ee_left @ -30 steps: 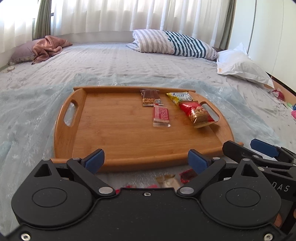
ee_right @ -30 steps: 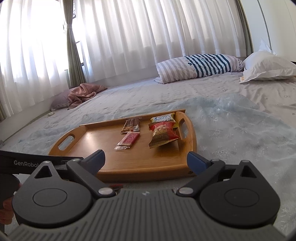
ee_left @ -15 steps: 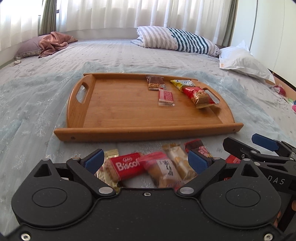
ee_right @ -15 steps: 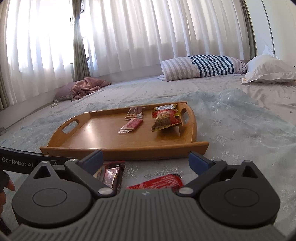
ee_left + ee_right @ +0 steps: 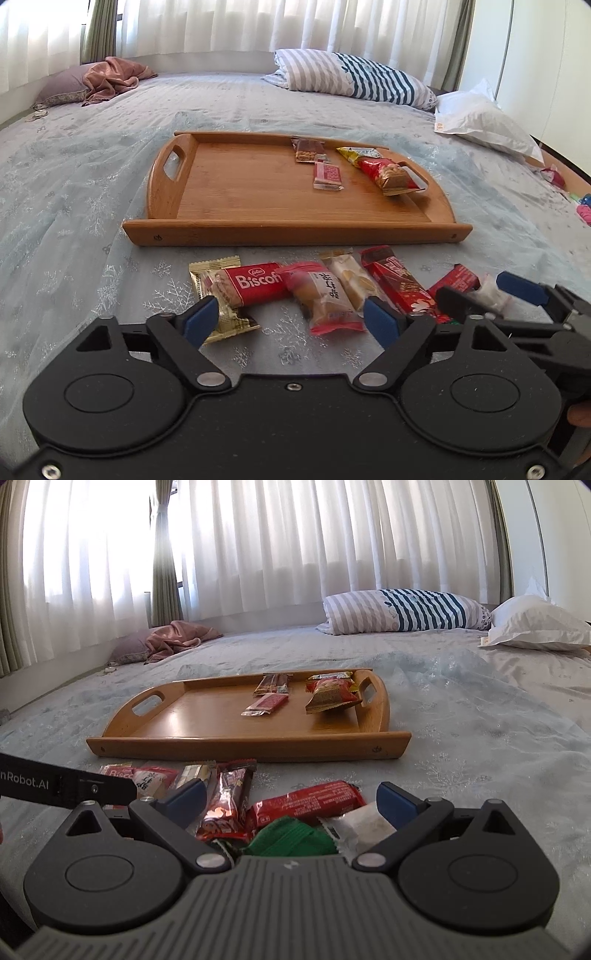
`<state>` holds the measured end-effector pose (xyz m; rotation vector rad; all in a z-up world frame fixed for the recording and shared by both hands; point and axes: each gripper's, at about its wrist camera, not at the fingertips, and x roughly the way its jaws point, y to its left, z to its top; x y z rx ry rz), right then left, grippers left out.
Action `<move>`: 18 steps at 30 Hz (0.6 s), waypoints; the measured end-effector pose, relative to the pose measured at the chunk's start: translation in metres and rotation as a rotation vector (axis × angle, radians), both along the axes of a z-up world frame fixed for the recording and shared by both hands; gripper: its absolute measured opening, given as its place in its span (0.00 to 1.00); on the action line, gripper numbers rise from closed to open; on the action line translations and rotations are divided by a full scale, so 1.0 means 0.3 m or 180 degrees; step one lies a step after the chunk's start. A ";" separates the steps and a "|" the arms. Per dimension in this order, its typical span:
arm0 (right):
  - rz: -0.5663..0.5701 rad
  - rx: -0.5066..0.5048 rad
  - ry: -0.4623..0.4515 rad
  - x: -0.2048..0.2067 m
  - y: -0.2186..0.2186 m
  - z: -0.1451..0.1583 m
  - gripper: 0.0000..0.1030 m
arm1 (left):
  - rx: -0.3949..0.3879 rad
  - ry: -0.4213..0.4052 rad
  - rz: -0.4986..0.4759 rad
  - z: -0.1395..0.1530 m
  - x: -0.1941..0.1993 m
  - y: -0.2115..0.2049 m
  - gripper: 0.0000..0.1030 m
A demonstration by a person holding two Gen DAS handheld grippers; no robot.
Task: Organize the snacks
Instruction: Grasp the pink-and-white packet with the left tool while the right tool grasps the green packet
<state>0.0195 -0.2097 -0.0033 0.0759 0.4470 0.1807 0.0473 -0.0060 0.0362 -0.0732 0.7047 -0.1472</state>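
Left wrist view first: the bed [image 5: 92, 177] with its pale snowflake cover fills everything, and on it the wooden tray [image 5: 258, 192] sits ahead of me, well short of the striped pillow [image 5: 354, 79]. Four snacks already lie toward the tray's right end: a red peanut pack [image 5: 389, 175] leaning against the handle, a yellow packet [image 5: 356, 152] behind it, a brown bar [image 5: 306, 149] and a pink wafer [image 5: 327, 176].

The unsorted snacks lie on the cover just in front of the tray's near rim: a Biscoff biscuit [image 5: 255, 282], a gold packet [image 5: 218, 295] partly under it, a red-ended cake [image 5: 325, 299], a pale pastry [image 5: 351, 277] and a dark red bar [image 5: 399, 284].

My left gripper [image 5: 291, 321] hangs with its fingers apart and empty, straddling the cake. My right gripper [image 5: 291, 799] is spread too, nothing clamped, above a red bar [image 5: 306, 801], a green packet [image 5: 291, 836] and a white packet [image 5: 358, 825].

The risk, I judge, is overlap: these wrappers touch and lie across each other, so closing could pinch two at once or only a slippery crimped end that slides free. The soft bedding may also give under a push, and my two tools work near enough to collide.
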 end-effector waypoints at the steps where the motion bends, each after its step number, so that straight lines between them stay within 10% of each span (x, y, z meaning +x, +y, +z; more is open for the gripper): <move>1: -0.0012 -0.0008 0.0007 -0.009 0.001 -0.006 1.00 | 0.0001 -0.0009 -0.0003 0.004 -0.008 -0.003 0.70; 10: -0.0115 -0.0010 -0.0041 -0.097 0.001 -0.009 0.73 | 0.0001 -0.0006 -0.0080 0.014 -0.005 -0.044 0.34; 18: -0.0199 0.0170 0.0039 -0.132 -0.019 -0.002 0.47 | -0.0013 0.0055 -0.0023 -0.026 0.047 -0.060 0.34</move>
